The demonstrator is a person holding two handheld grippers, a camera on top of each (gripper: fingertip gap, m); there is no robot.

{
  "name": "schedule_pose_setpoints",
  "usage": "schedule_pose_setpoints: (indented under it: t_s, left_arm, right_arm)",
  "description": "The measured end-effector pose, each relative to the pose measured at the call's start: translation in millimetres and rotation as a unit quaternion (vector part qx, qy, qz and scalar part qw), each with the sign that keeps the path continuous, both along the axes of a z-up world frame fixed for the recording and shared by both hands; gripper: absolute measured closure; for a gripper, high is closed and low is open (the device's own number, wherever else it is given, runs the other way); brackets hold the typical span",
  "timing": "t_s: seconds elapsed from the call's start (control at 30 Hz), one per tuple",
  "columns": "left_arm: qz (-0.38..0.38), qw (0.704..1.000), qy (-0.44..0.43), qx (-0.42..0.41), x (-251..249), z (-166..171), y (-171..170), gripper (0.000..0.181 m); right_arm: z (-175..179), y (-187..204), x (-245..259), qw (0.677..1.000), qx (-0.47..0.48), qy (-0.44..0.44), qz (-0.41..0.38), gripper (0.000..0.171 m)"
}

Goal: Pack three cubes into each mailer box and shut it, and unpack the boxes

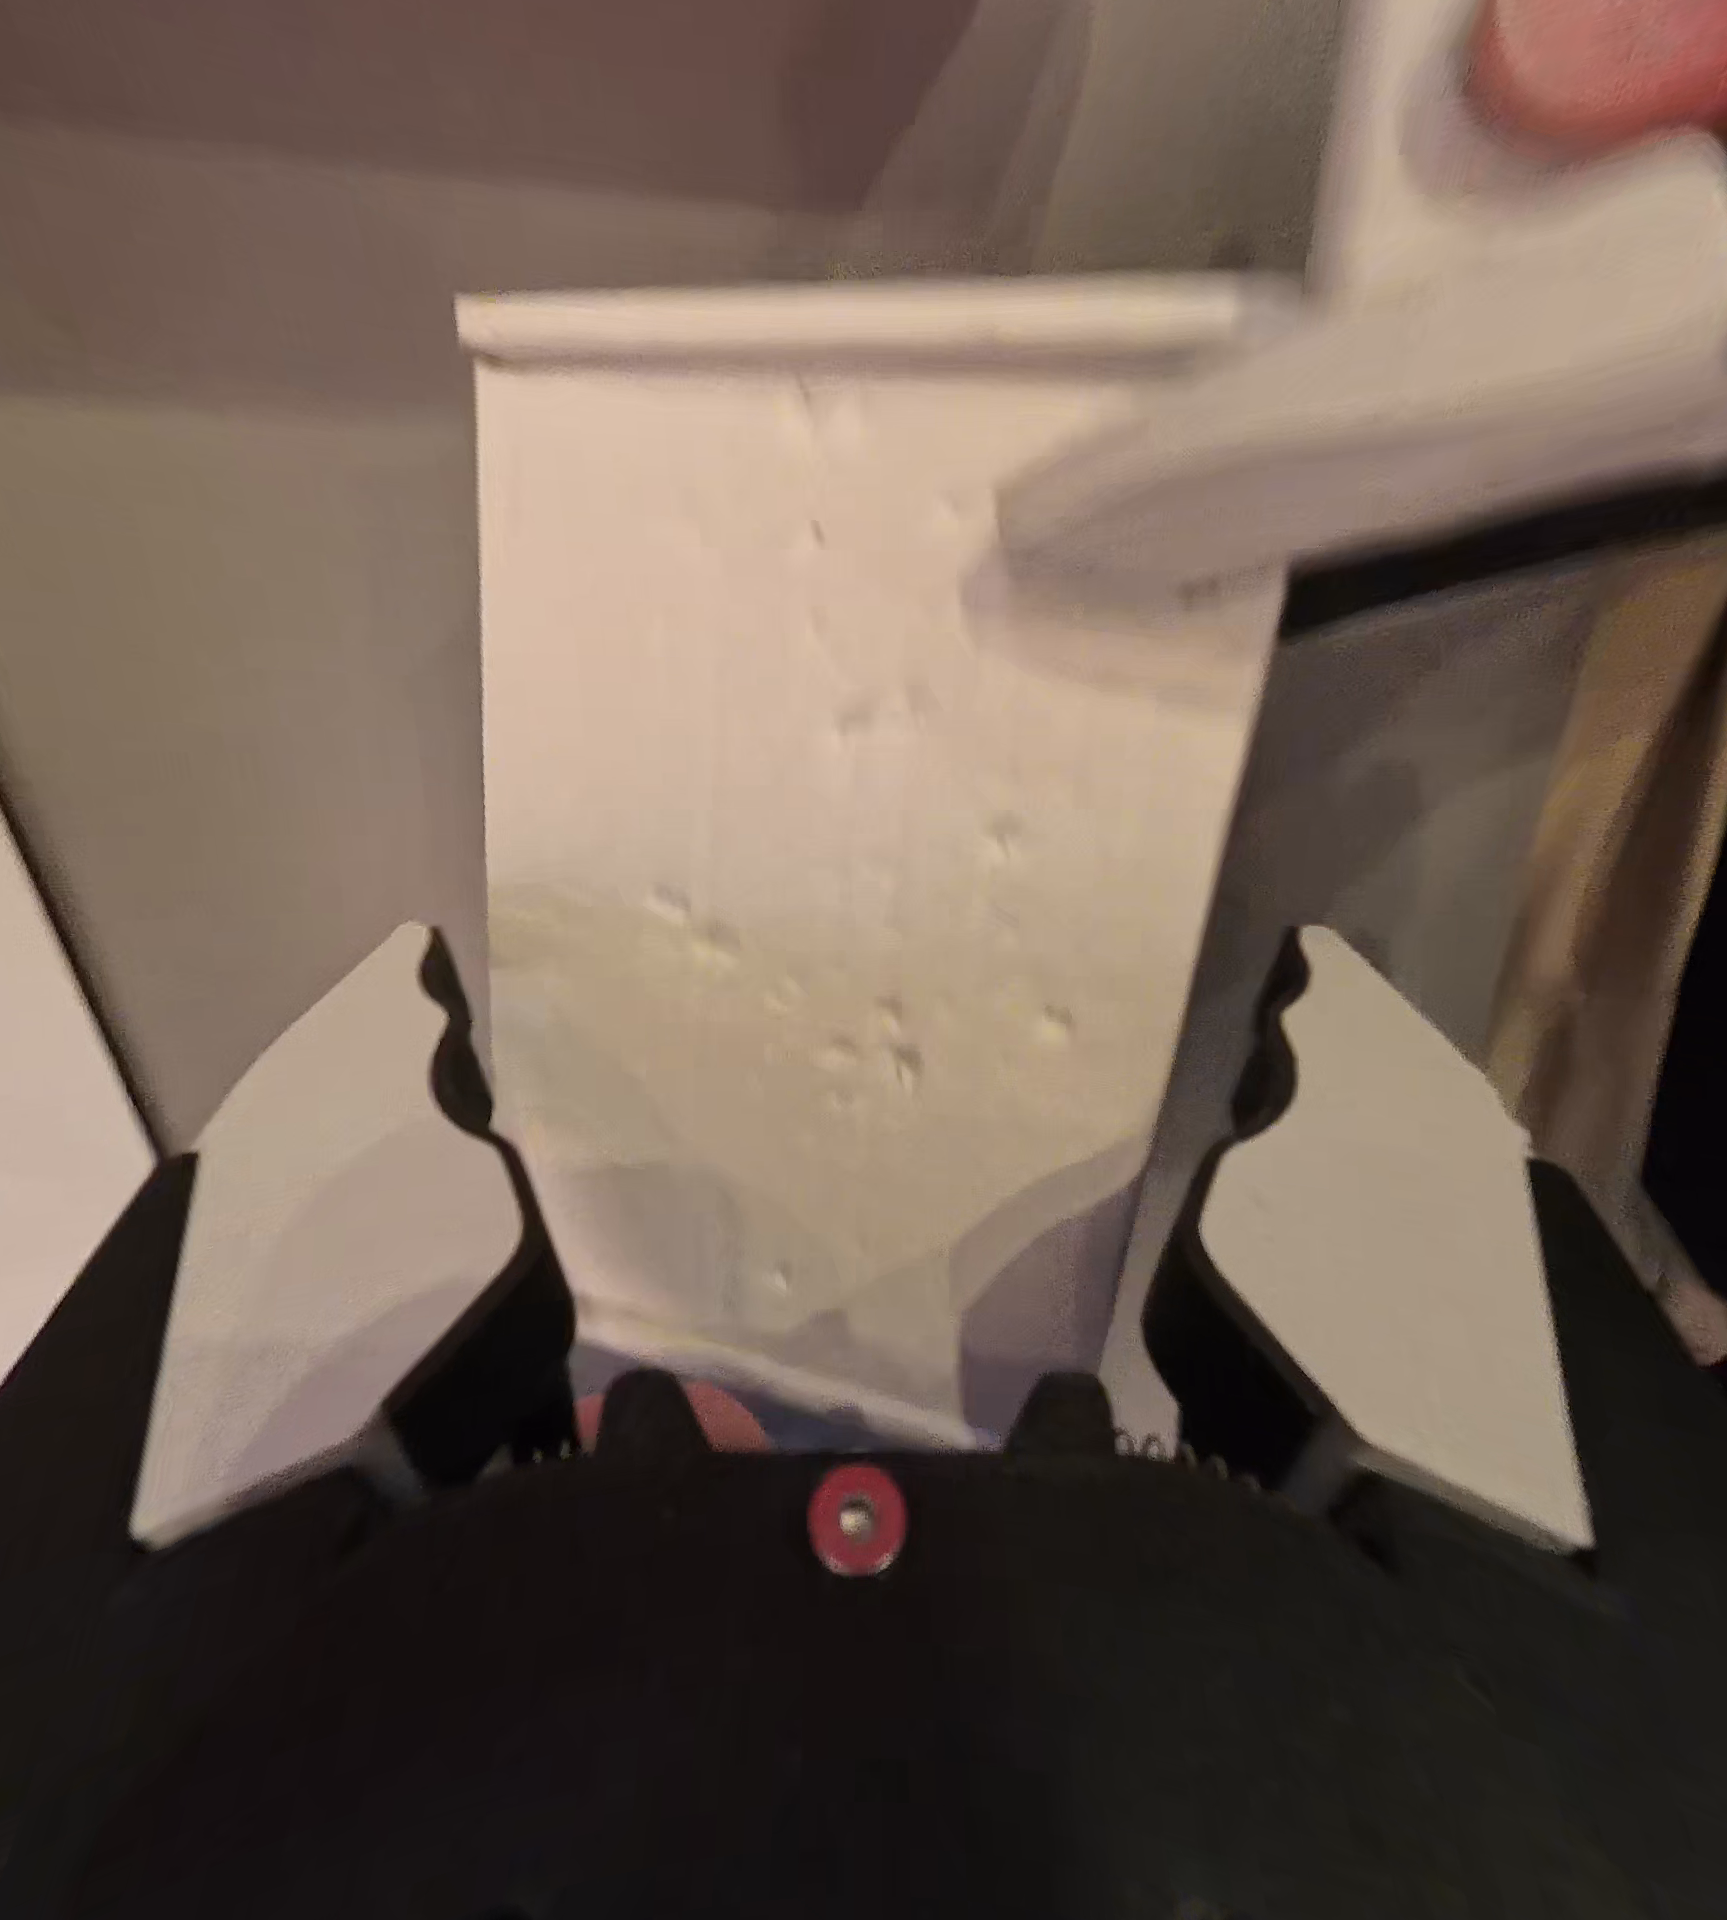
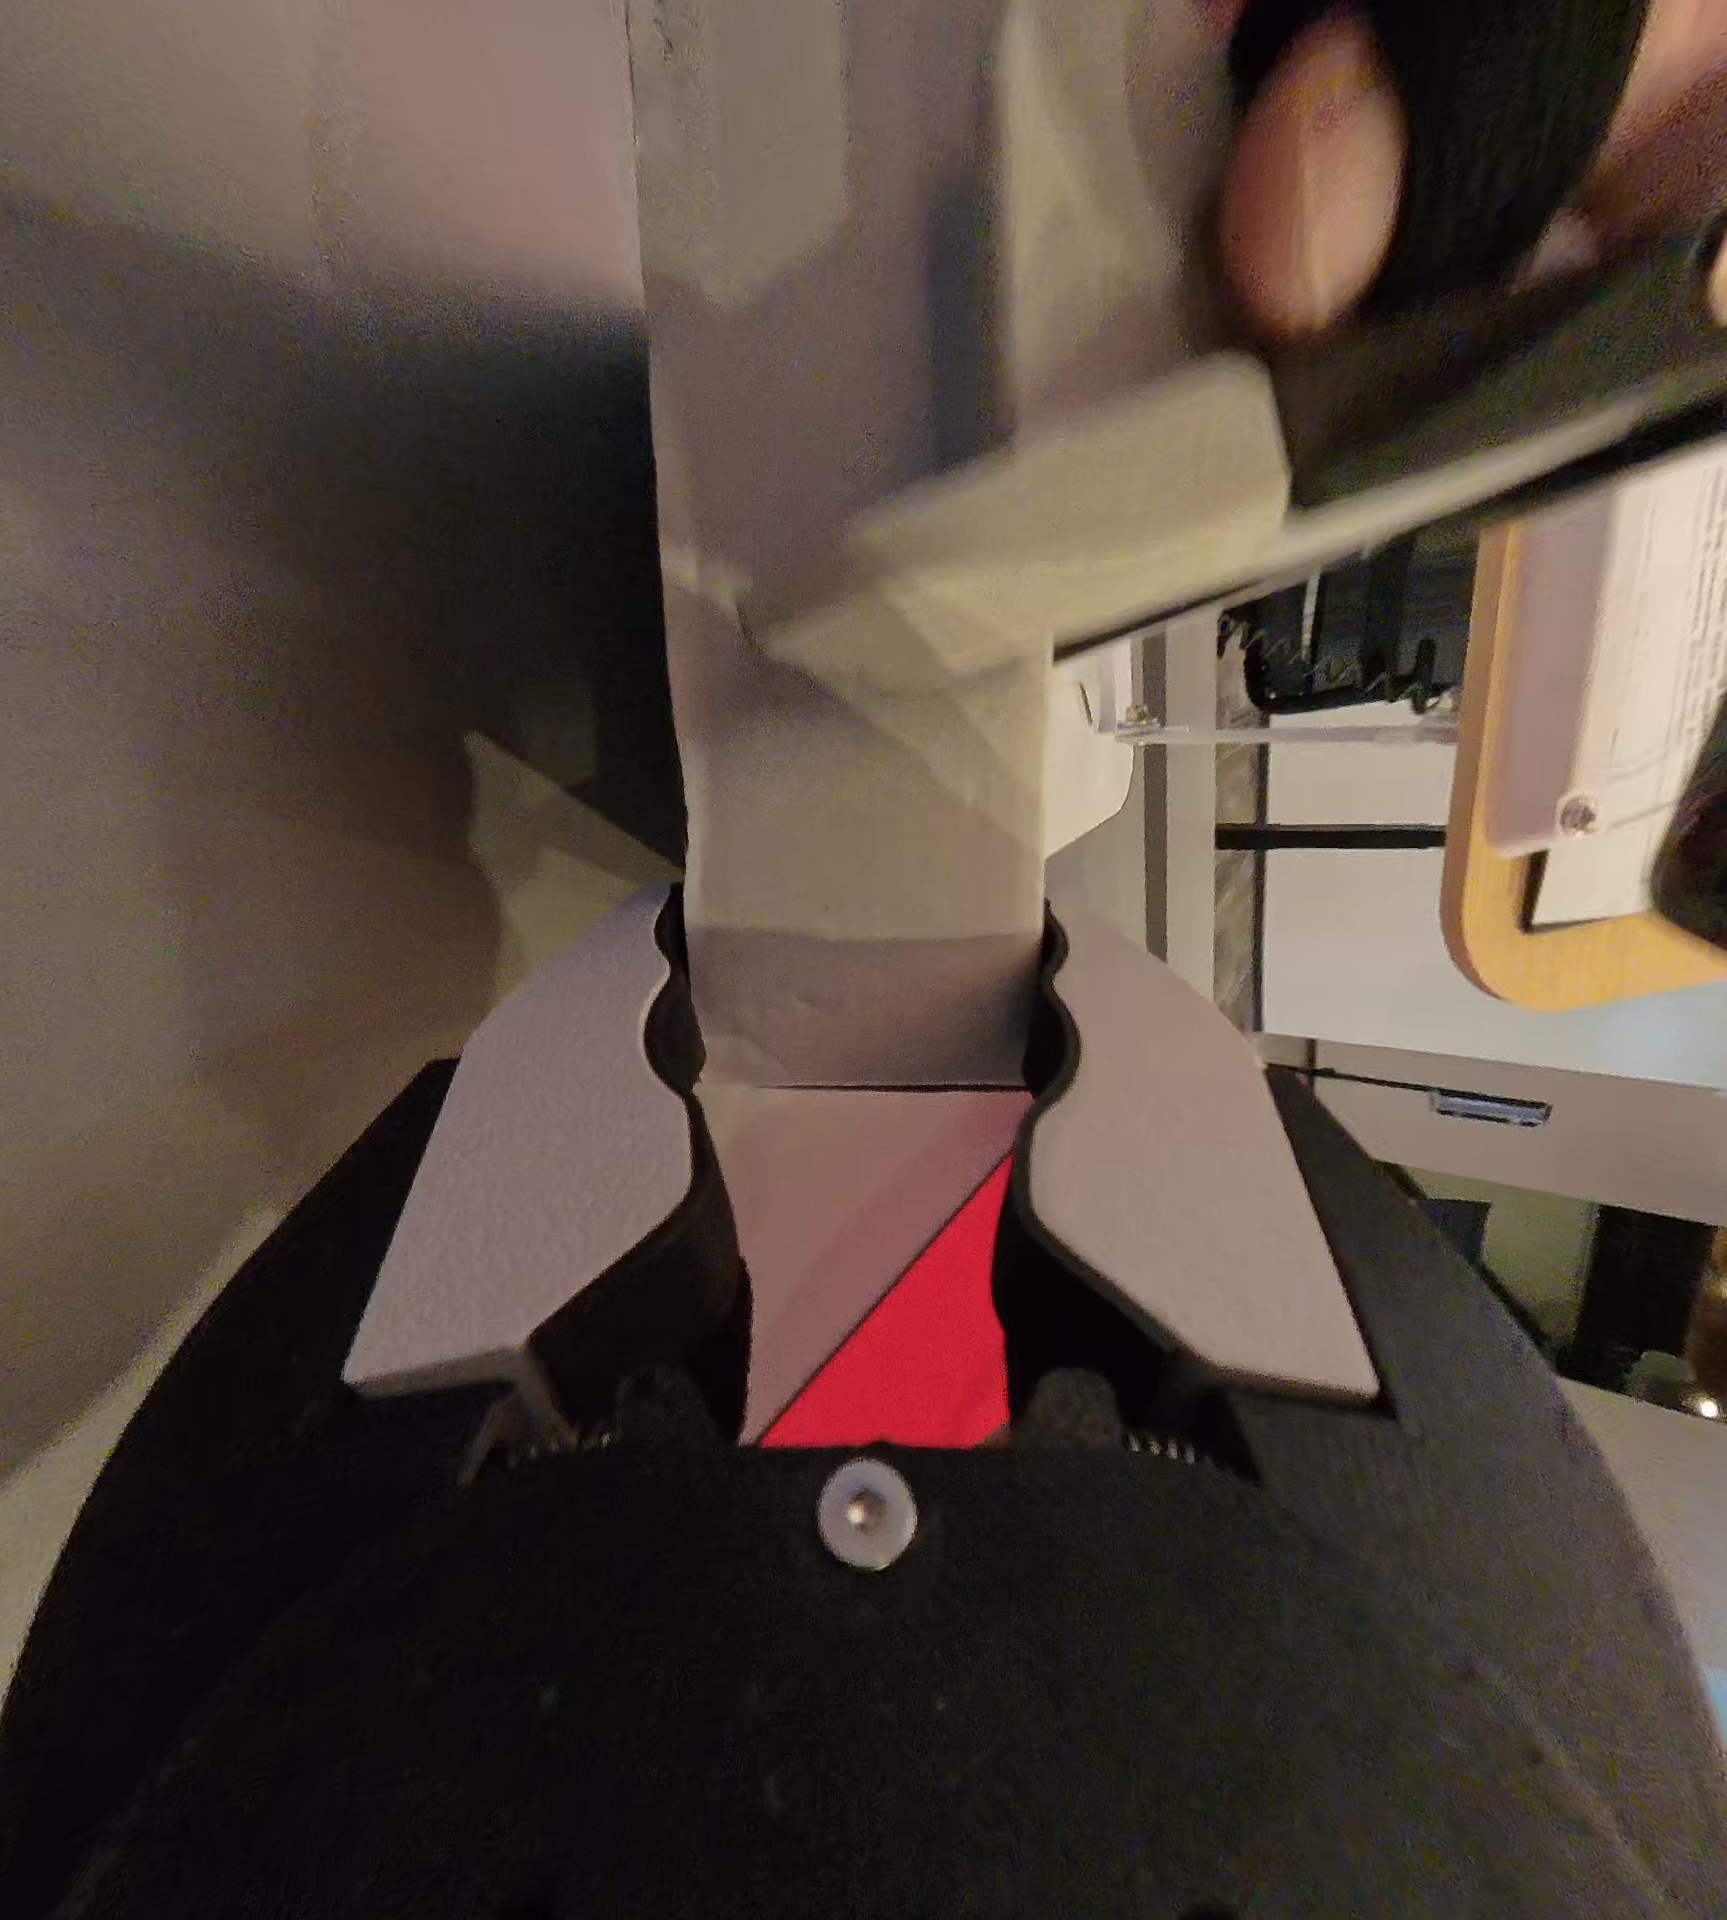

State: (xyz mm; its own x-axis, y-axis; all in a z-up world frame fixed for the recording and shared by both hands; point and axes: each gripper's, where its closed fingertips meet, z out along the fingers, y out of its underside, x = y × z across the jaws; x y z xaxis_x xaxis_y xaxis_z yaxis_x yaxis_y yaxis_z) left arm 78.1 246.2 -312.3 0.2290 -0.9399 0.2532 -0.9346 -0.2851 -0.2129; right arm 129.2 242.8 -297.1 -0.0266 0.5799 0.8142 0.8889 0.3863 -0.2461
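A white mailer box panel [image 1: 838,727], dented in places, fills the space between the wide-spread jaws of my left gripper [image 1: 864,935]. It touches the left pad and a thin grey strip shows at the right pad. My right gripper [image 2: 864,920] has its jaws closed in on a narrower white flap [image 2: 859,831] of the box, with both pads against its edges. A red cube [image 2: 900,1340] shows inside the box just below that flap. Each gripper's finger reaches onto the other view's panel from the upper right: the right one [image 1: 1254,468], the left one [image 2: 1046,499].
A person's fingers show at the top right, in the left wrist view [image 1: 1648,62] and the right wrist view [image 2: 1306,177]. More white box walls [image 2: 215,520] close in on the left. A wooden board [image 2: 1565,935] and white furniture stand to the right. One gripper's finger ends stand about 6 cm off the other's.
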Motion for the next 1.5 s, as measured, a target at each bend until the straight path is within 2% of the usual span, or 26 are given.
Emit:
schedule_pose_setpoints:
  t_s: [0.03,0.13,0.2,0.3,0.5,0.63,0.8,0.93,1.07,1.4,1.5]
  left_arm:
    - [-0.006,1.0,0.004,0.01,-8.0,3.6,-4.7,0.037]
    - [-0.004,0.998,0.006,0.061,-28.7,10.6,-15.7,0.035]
    - [0.014,0.992,-0.003,0.124,-38.4,12.1,-16.6,0.036]
    - [0.036,0.974,0.029,0.222,-62.2,4.9,-18.4,0.041]
    - [0.035,0.905,-0.018,0.423,-55.3,15.9,-13.5,0.09]
    - [0.025,0.851,-0.001,0.525,-54.4,17.3,-1.9,0.11]
    - [0.027,0.838,-0.01,0.544,-52.9,10.8,-1.8,0.112]
    - [0.038,0.845,-0.007,0.534,-54.3,6.9,-2.2,0.113]
    - [0.038,0.846,-0.002,0.532,-56.9,5.2,-1.6,0.113]
    - [0.036,0.842,0.009,0.538,-57.3,2.2,-0.2,0.114]
    - [0.036,0.847,0.009,0.531,-56.5,2.8,-0.6,0.114]
  right_arm:
    - [0.7,1.3,2.2,1.0,-0.006,0.003,-0.002,0.111]
    - [1.4,2.4,5.9,1.0,-0.018,0.007,0.009,0.111]
    - [2.4,3.7,7.5,0.999,-0.029,0.011,0.012,0.111]
    - [3.8,5.8,10.7,0.999,-0.045,0.01,0.009,0.111]
    - [5.3,7.5,13.5,0.998,-0.065,0.007,0.018,0.111]
    - [5.6,7.2,12.8,0.997,-0.068,0.002,0.019,0.111]
    - [4.3,5.4,13.7,0.997,-0.077,-0.003,0.01,0.11]
    - [14.4,2.4,8.5,0.999,-0.041,-0.014,0.022,0.096]
    - [15.4,-3.9,4.7,0.998,-0.037,-0.017,0.041,0.113]
    - [17.9,-12.3,5.2,0.983,-0.171,0.019,0.059,0.117]
    - [19.1,-11.5,6.0,0.98,-0.186,0.01,0.063,0.117]
